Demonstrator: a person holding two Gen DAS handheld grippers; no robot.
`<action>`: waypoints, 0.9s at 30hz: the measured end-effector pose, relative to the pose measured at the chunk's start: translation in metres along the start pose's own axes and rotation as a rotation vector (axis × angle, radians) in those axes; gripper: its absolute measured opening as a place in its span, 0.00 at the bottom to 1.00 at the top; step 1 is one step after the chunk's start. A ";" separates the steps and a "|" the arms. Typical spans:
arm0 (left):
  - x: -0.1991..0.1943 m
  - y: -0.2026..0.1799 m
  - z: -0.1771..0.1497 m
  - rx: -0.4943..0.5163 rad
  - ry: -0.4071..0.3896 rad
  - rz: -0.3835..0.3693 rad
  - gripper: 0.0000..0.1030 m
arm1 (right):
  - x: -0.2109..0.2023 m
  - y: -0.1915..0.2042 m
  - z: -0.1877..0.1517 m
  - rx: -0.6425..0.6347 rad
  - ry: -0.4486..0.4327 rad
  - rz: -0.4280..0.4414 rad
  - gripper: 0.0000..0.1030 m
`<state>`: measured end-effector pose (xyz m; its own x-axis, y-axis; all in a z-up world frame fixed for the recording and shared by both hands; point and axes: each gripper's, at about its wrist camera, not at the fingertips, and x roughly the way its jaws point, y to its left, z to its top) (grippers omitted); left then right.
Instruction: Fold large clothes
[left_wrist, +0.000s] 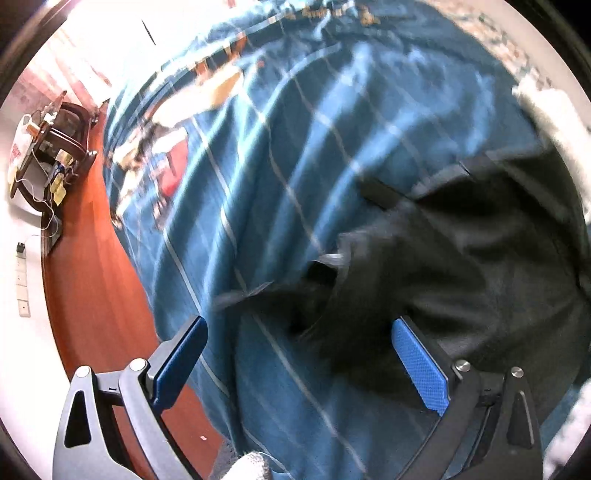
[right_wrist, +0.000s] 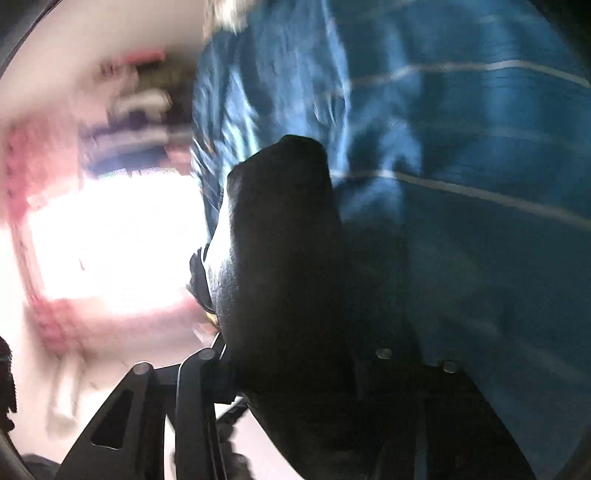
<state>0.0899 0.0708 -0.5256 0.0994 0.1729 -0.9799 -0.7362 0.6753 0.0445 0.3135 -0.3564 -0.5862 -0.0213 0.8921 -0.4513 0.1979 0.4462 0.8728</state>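
A black garment lies crumpled on a blue plaid bedspread, at the right of the left wrist view. My left gripper is open, its blue pads wide apart, just short of the garment's near edge and holding nothing. In the right wrist view my right gripper is shut on a thick fold of the black garment, which rises in front of the camera and hides the fingertips. The view is blurred.
The bedspread covers a bed. A red-brown wooden floor runs along its left side. A dark wooden chair with cables stands by the white wall. Printed cloth lies on the bed at upper left.
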 end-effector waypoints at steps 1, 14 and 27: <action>-0.007 -0.001 0.003 -0.010 -0.014 -0.013 1.00 | -0.016 -0.007 -0.005 0.042 -0.054 0.018 0.43; -0.004 -0.082 0.035 0.084 -0.091 -0.096 1.00 | -0.135 0.017 -0.033 -0.031 -0.254 -0.408 0.73; 0.013 -0.061 0.036 0.049 -0.113 0.024 0.99 | 0.058 0.077 0.039 -0.280 -0.020 -0.712 0.55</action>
<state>0.1604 0.0574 -0.5341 0.1589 0.2674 -0.9504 -0.7063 0.7034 0.0798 0.3655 -0.2730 -0.5521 -0.0322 0.3819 -0.9236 -0.1124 0.9169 0.3830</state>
